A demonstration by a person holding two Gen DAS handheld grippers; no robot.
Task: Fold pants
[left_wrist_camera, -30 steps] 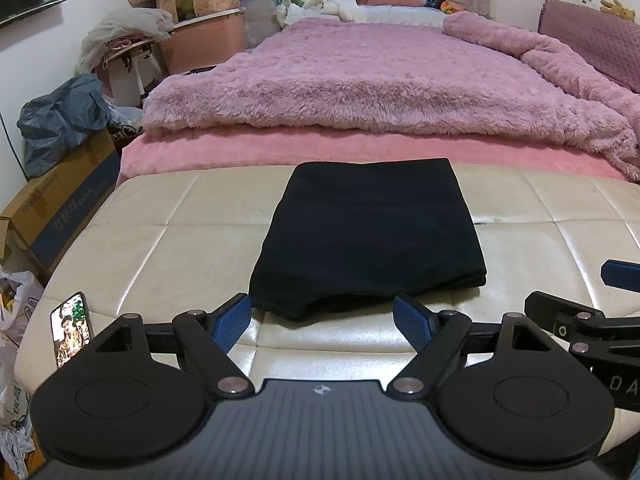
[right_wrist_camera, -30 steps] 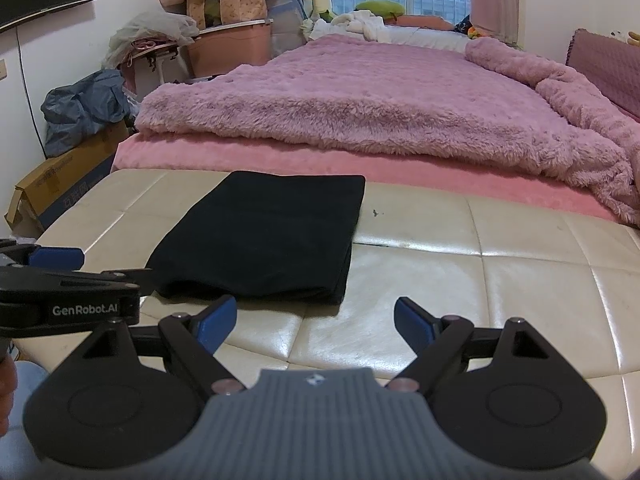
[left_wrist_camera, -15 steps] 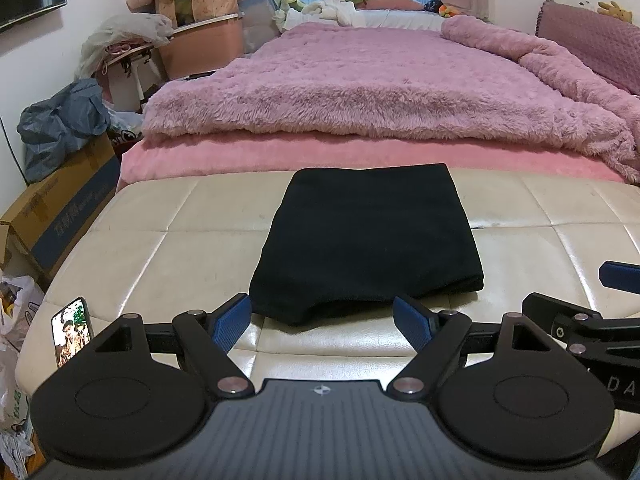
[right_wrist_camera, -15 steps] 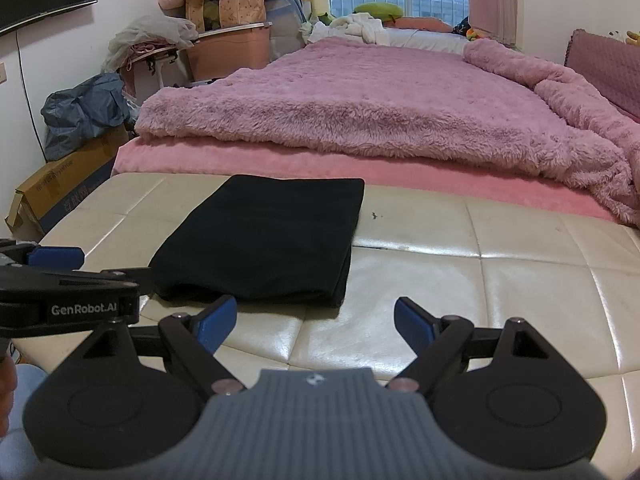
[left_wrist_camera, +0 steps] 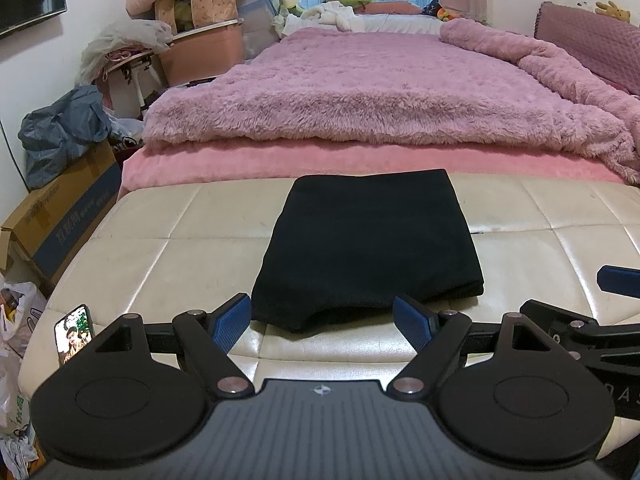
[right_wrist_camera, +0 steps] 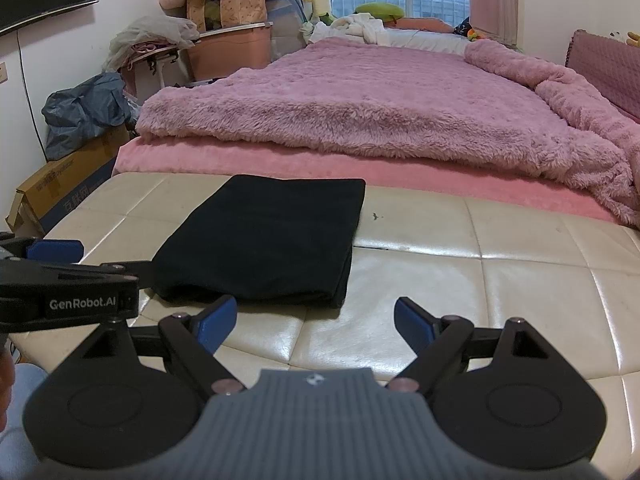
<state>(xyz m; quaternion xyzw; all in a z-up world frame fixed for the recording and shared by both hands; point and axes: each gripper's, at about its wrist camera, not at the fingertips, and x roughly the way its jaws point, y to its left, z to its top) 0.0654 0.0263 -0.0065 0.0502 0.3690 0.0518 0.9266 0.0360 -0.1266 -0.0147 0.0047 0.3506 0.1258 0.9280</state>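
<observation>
Left wrist: pants (left_wrist_camera: 370, 248) folded on surface (left_wrist_camera: 160, 264); both hand-held grippers (left_wrist_camera: 322, 316) (right_wrist_camera: 316, 320) open, empty. Snagging the near edge could undo the fold.

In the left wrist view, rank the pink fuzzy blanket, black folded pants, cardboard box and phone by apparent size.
1. pink fuzzy blanket, largest
2. black folded pants
3. cardboard box, partly cut off and covered, so unsure
4. phone, smallest

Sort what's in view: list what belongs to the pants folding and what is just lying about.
Job:
folded black fabric pants
cream tufted leather bench
left tongs, open
right tongs, open

Lying about:
lit phone on bench corner
fluffy pink blanket
brown cardboard box
grey plastic bag
</observation>
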